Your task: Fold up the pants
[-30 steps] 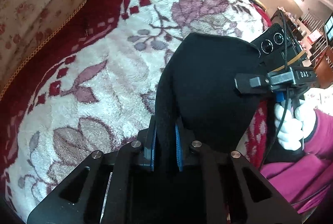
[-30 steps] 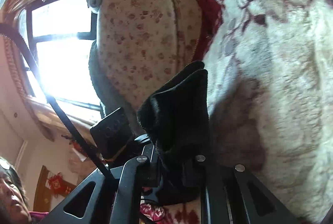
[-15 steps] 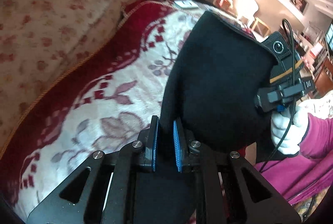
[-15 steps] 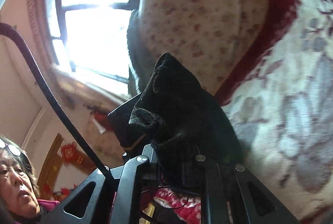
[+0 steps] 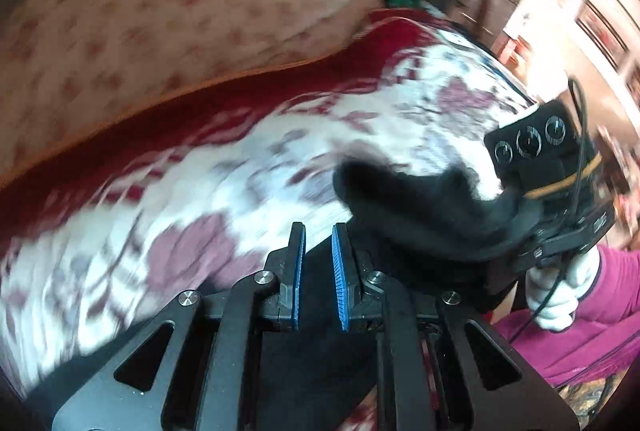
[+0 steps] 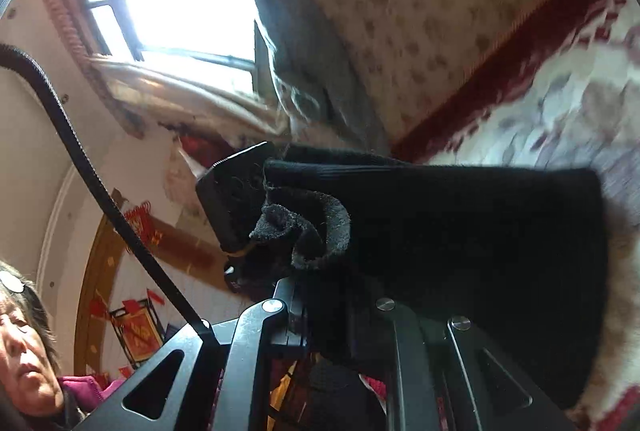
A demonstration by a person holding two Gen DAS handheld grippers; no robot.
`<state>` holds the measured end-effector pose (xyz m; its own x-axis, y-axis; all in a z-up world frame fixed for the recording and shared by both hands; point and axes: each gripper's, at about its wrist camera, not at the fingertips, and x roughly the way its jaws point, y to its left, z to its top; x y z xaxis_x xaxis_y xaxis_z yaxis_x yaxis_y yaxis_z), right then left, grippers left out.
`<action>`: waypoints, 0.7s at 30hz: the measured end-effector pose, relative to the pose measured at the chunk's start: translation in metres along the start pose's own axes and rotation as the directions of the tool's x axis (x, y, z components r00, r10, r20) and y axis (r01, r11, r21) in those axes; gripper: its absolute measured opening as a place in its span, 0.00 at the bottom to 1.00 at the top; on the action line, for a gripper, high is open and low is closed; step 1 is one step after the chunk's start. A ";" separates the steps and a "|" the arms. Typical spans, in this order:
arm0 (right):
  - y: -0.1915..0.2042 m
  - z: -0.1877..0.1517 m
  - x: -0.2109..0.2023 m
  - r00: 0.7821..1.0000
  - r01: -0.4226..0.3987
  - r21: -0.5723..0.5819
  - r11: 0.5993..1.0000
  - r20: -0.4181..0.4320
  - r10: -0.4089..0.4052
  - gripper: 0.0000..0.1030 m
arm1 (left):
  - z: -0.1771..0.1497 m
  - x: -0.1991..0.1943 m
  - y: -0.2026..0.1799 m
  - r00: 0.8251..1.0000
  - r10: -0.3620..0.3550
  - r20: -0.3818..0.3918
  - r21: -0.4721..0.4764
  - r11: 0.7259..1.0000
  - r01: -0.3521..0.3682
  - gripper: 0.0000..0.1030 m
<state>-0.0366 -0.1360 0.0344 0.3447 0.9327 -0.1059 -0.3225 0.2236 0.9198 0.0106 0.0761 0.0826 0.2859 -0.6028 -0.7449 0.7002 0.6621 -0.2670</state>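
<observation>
The black pants (image 6: 460,243) hang stretched above the floral blanket (image 5: 168,215), clamped at the left in the left hand-held gripper (image 5: 319,263) and at the right in the right hand-held gripper (image 6: 324,311), near the flowered cushion (image 5: 160,11).

The left gripper (image 5: 318,231) points steeply downward, its 2 blue-padded fingers (image 5: 299,263) nearly closed on black fabric. Off to its right, the right gripper (image 5: 516,227) points roughly level, jaws clamped on cloth, its handle held in a white-gloved hand (image 5: 560,291) with a magenta sleeve (image 5: 600,295).
</observation>
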 end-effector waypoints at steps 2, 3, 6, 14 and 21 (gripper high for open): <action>-0.014 -0.004 0.018 0.999 0.027 0.017 1.000 -0.042 -0.026 0.12 | -0.015 -0.009 0.014 1.000 0.027 0.011 -0.047 0.999 -0.026 0.12; -0.021 -0.005 0.027 0.997 0.039 0.027 0.999 -0.061 -0.037 0.12 | -0.018 -0.011 0.017 0.999 0.033 0.013 -0.062 0.998 -0.032 0.12; -0.035 -0.012 0.053 0.987 0.099 0.015 0.995 -0.126 -0.096 0.13 | -0.035 -0.021 0.030 0.997 0.071 0.015 -0.113 0.991 -0.069 0.12; -0.022 -0.020 0.079 0.957 0.179 -0.074 0.981 -0.218 -0.191 0.46 | -0.065 -0.045 0.054 0.993 0.103 0.062 -0.281 0.956 -0.081 0.12; -0.004 -0.024 0.090 0.950 0.171 -0.162 0.972 -0.234 -0.207 0.46 | -0.075 -0.065 0.047 0.987 0.134 0.091 -0.330 0.939 -0.097 0.12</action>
<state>-0.0249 -0.0459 0.0121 0.1876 0.9061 -0.3791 -0.3972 0.4230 0.8144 -0.0238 0.1799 0.0732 0.4350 -0.5467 -0.7154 0.4143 0.8270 -0.3801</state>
